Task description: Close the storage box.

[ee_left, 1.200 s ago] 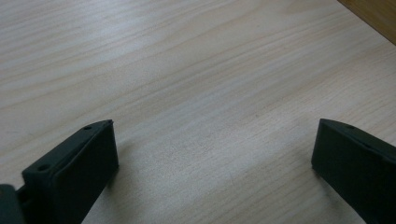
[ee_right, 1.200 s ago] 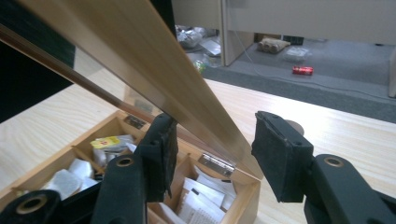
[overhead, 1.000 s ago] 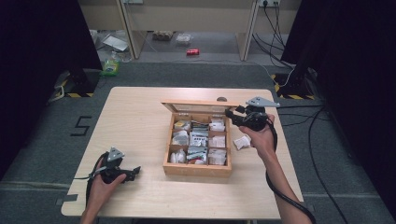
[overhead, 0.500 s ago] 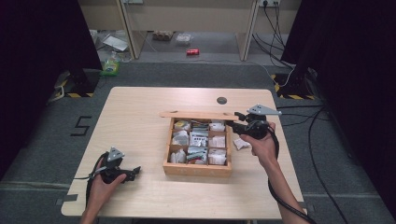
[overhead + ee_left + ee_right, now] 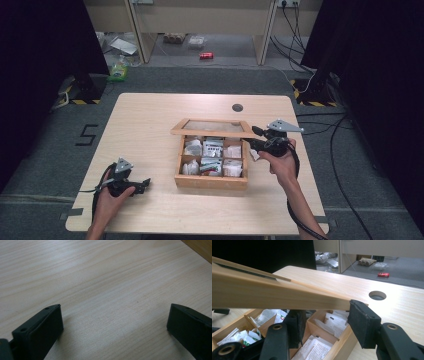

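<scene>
Both grippers, left gripper point(image 5: 145, 183) and right gripper point(image 5: 253, 137), are black with grey three-cornered top plates, trailing black cables; blocky jaws show screw holes

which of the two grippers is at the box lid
The right gripper: its jaws are at the right end of the wooden box's lid. The left gripper rests on bare table, jaws open.

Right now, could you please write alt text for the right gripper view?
The right gripper meets the front edge of a wooden box lid, which slopes half-shut over the box. Paper packets fill its compartments. Beyond lies the table with a round hole.
</scene>
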Tool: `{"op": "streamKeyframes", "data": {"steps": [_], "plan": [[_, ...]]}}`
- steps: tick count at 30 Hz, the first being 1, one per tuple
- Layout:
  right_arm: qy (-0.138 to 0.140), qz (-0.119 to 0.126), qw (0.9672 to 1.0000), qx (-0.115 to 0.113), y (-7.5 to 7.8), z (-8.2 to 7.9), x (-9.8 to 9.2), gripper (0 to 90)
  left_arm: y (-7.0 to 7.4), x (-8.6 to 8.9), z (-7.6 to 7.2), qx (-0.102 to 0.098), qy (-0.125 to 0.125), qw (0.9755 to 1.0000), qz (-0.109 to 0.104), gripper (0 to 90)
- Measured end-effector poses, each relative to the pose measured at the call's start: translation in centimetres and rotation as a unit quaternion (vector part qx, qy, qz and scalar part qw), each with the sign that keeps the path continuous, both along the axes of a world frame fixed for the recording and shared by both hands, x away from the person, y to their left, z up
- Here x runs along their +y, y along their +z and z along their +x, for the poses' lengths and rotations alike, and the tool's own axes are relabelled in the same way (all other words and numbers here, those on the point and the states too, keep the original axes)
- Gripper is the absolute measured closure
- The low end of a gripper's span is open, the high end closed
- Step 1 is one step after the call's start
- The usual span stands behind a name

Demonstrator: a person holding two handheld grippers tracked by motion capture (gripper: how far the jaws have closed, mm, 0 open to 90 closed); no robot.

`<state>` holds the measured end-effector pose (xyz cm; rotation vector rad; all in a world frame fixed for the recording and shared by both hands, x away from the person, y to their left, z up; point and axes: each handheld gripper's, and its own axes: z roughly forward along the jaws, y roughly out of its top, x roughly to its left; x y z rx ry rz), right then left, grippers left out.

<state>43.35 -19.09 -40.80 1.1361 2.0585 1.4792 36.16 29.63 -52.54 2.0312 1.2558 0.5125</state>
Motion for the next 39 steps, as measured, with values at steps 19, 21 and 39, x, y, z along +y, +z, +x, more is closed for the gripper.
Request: {"op": "streamKeyframes", "data": {"steps": [19,21,39], "plan": [[0.005,-0.001,0.9998,0.021,-1.7,-0.9,0.5,48.7,0.0,0.0,0.0,0.0,0.0,1.0,0.0,0.0],[0.006,-0.002,0.9997,0.024,-1.9,-1.0,0.5,48.6,0.0,0.0,0.0,0.0,0.0,1.0,-0.001,0.0],[0.01,-0.028,0.9992,0.026,-2.9,-2.0,0.4,46.0,0.0,0.0,-0.1,0.0,-0.002,1.0,-0.001,0.0]]}}
